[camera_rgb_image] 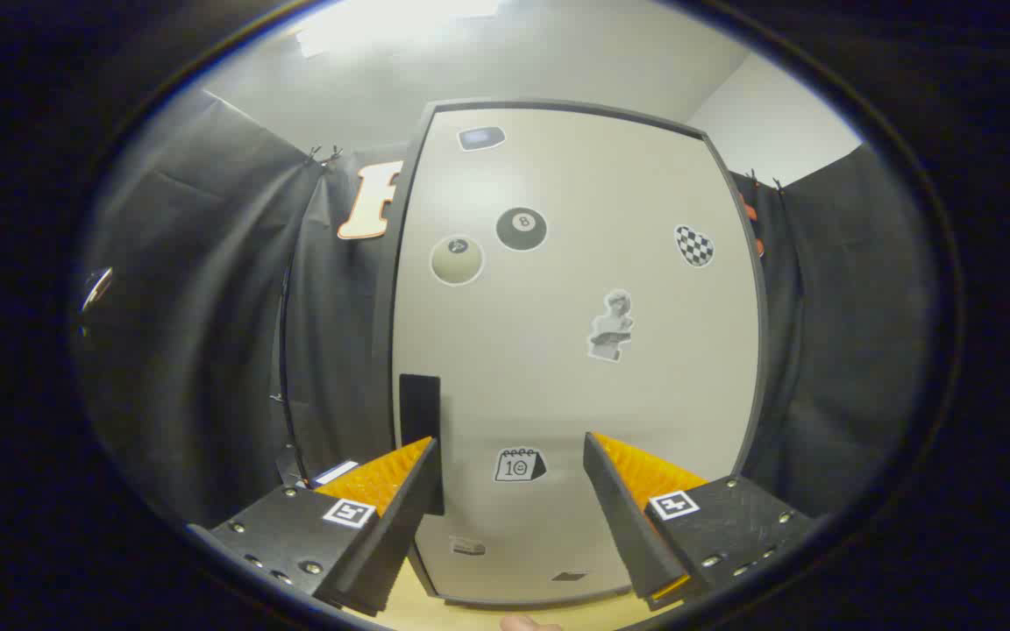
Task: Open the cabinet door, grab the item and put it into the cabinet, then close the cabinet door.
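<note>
Pale grey and edged in a dark frame, the cabinet door (575, 350) stands shut and upright just ahead of us, rising from the light wooden worktop (435, 613) on which the cabinet sits. A black rectangular handle (420, 412) is fixed near the door's left edge, low down, and the left finger (400, 517) of our tongs (512, 460) overlaps its lower end in our view; we cannot tell whether they touch. The tongs are spread wide apart with nothing between them but the door's face. Between the fingertips we see a small calendar sticker (519, 465). Higher up the door carries an eight-ball sticker (521, 229), a pale ball sticker (457, 260) beside it, a checkered sticker (694, 245) towards the right edge, a bust-statue sticker (612, 326) near the middle, and a small dark sticker (481, 138) by the top. Black cloth (207, 307) hangs on both sides of the cabinet, with a white wall (768, 123) above it.
</note>
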Motion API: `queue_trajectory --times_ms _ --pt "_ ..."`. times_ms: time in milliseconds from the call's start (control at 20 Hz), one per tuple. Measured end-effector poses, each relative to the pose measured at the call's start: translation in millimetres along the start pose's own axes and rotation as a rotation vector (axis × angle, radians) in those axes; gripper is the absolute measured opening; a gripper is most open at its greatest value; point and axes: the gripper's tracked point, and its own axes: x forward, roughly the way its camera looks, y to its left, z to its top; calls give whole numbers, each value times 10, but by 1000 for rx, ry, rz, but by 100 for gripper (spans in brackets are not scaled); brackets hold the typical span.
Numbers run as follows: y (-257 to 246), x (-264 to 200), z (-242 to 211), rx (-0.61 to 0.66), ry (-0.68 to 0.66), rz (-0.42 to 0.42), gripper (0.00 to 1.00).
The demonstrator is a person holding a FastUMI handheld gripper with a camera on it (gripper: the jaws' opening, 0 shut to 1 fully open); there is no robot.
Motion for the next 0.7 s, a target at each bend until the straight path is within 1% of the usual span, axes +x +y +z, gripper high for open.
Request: queue_trajectory --times_ms 450,700 --pt "262 55 -21 15 9 -28 98" --pt "315 95 -28 33 14 -38 98"
